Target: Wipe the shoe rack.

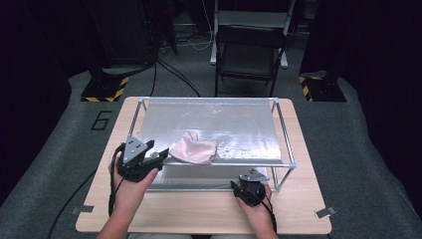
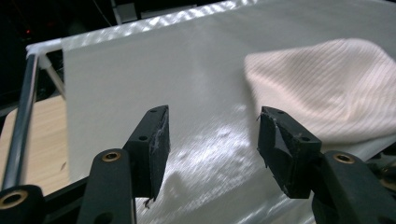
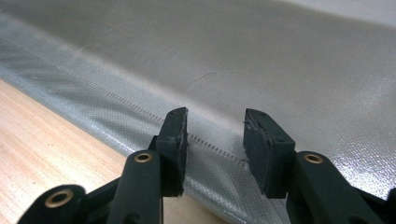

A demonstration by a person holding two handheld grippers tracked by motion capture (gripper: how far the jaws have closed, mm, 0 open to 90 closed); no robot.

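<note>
While the pink cloth [image 1: 194, 149] lies bunched on the silvery sheet [image 1: 234, 124] stretched over a metal frame [image 1: 284, 144], near the sheet's front edge and left of its middle, the left gripper [image 1: 160, 154] sits just beside the cloth's left end. Its fingers [image 2: 156, 140] are released, with nothing between them; in the left gripper view the cloth lies beyond the right-hand one. The right gripper [image 1: 244, 180] rests low on the wooden surface [image 1: 199, 211] at the sheet's front edge, well apart from the cloth, its fingers [image 3: 175, 140] parted and empty over the stitched hem.
</note>
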